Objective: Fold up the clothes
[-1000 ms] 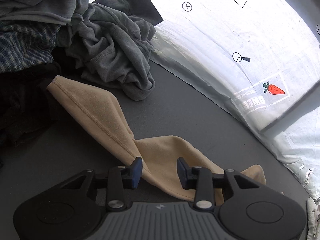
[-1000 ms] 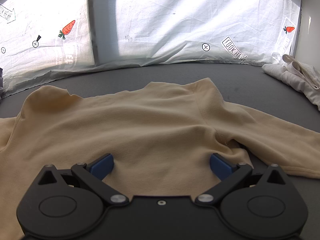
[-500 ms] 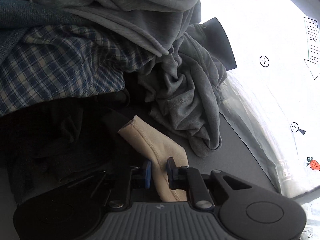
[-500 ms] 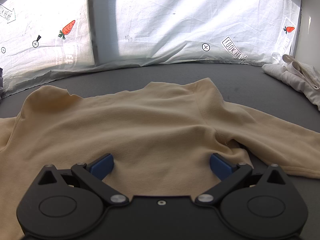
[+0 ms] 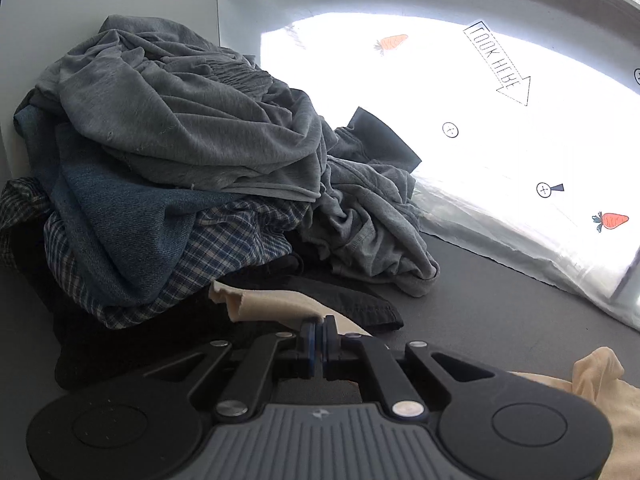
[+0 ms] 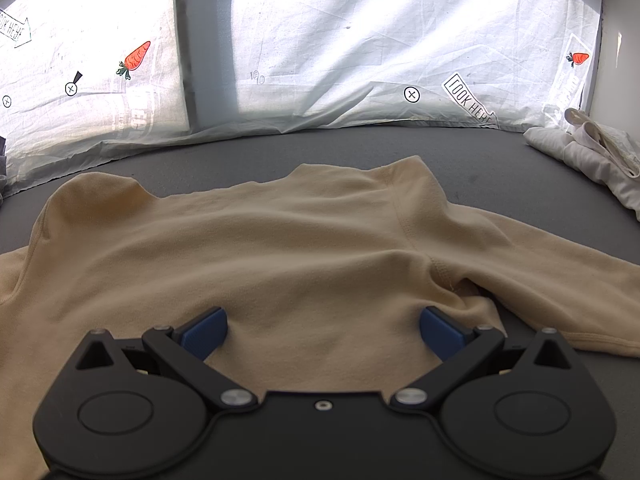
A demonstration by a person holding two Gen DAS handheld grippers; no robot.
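A beige long-sleeved top (image 6: 280, 240) lies spread flat on the grey table (image 6: 500, 168). Over its lower middle my right gripper (image 6: 323, 326) stands wide open, and its blue pads (image 6: 204, 332) rest at the cloth without pinching it. In the left wrist view my left gripper (image 5: 319, 326) has its jaws closing tight on the top's beige sleeve (image 5: 272, 304). The cuff end sticks out to the left of the pads. More of the beige top (image 5: 600, 376) shows at the lower right.
A tall pile of clothes (image 5: 180, 152) fills the left: grey knits, denim, a blue plaid shirt (image 5: 224, 248) and a black garment (image 5: 352, 300) right behind the held sleeve. A folded white cloth (image 6: 592, 156) lies at the far right. A white printed sheet (image 6: 360, 40) backs the table.
My left gripper went from open around the sleeve to shut on it, then rose and swung towards the clothes pile with the sleeve. The right gripper and the top's body stayed put.
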